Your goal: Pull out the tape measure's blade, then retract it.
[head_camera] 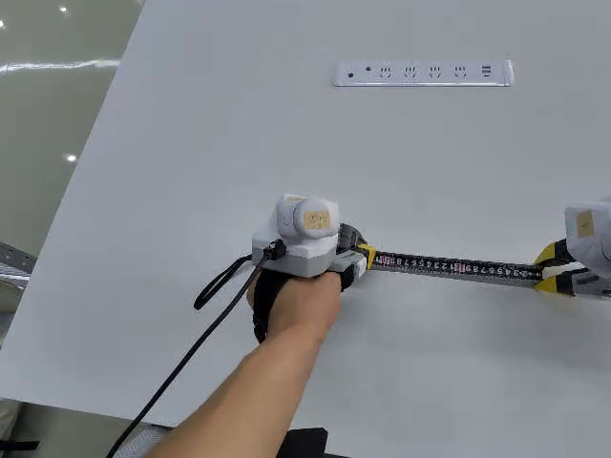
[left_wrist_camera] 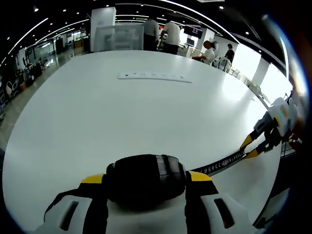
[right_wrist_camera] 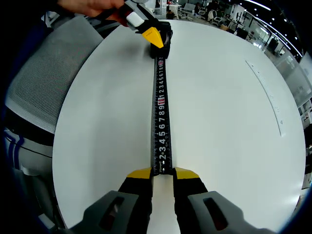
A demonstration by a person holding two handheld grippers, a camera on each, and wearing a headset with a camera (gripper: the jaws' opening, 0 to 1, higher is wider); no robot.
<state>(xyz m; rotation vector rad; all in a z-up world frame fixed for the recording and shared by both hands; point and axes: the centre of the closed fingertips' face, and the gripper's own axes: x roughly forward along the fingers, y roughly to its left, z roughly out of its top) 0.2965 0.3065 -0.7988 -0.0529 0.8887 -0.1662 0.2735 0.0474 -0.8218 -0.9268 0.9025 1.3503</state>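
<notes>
A black tape measure case (head_camera: 347, 240) rests on the white table (head_camera: 220, 134), and my left gripper (head_camera: 355, 258) is shut on it. In the left gripper view the case (left_wrist_camera: 146, 168) sits clamped between the yellow-tipped jaws of my left gripper (left_wrist_camera: 146, 178). The black blade (head_camera: 453, 267) with white numbers lies pulled out to the right along the tabletop. My right gripper (head_camera: 544, 271) is shut on its far end. In the right gripper view the blade (right_wrist_camera: 161, 117) runs from my right gripper (right_wrist_camera: 162, 172) up to the case (right_wrist_camera: 164, 41).
A white power strip (head_camera: 423, 72) lies flat at the far side of the table. A black cable (head_camera: 191, 348) trails from the left gripper toward the near table edge. A grey mesh chair (right_wrist_camera: 41, 83) stands beside the table. People stand in the background (left_wrist_camera: 165, 34).
</notes>
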